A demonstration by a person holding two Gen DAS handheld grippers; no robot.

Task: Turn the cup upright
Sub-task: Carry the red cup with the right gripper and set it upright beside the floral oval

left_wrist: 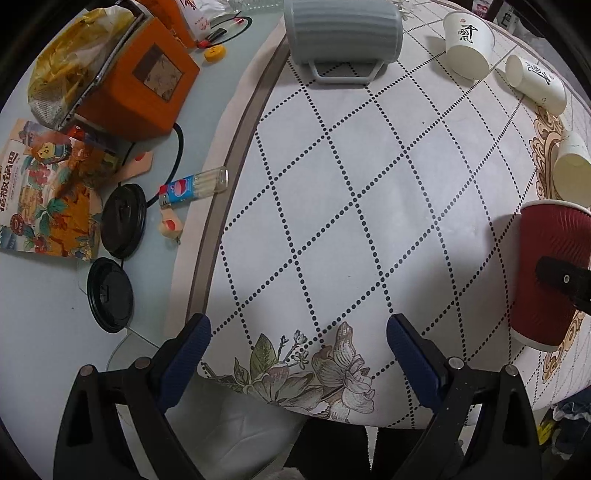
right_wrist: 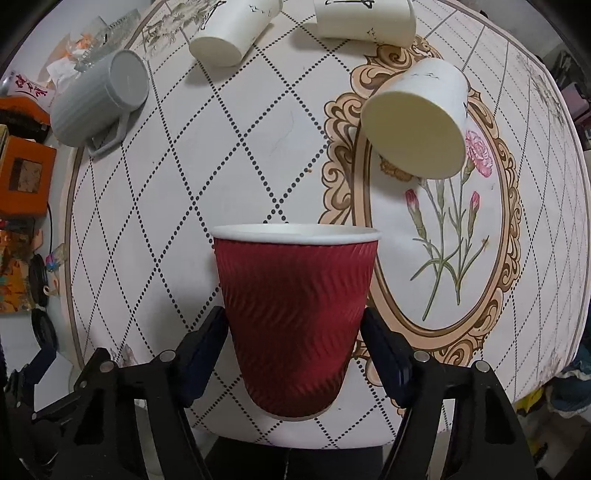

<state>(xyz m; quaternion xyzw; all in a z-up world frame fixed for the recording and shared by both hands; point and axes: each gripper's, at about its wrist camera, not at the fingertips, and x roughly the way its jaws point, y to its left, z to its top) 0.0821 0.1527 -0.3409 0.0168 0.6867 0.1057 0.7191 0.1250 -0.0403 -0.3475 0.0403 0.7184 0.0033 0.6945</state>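
A dark red ribbed paper cup with a white rim stands upright between my right gripper's fingers, which press on its sides near the table's front edge. It also shows at the right edge of the left wrist view, with one right finger across it. My left gripper is open and empty, above the front edge of the patterned tablecloth.
Three white paper cups lie on their sides at the back. A grey mug lies on its side at the back left. Left of the cloth are an orange box, black lids, a lighter and a snack packet.
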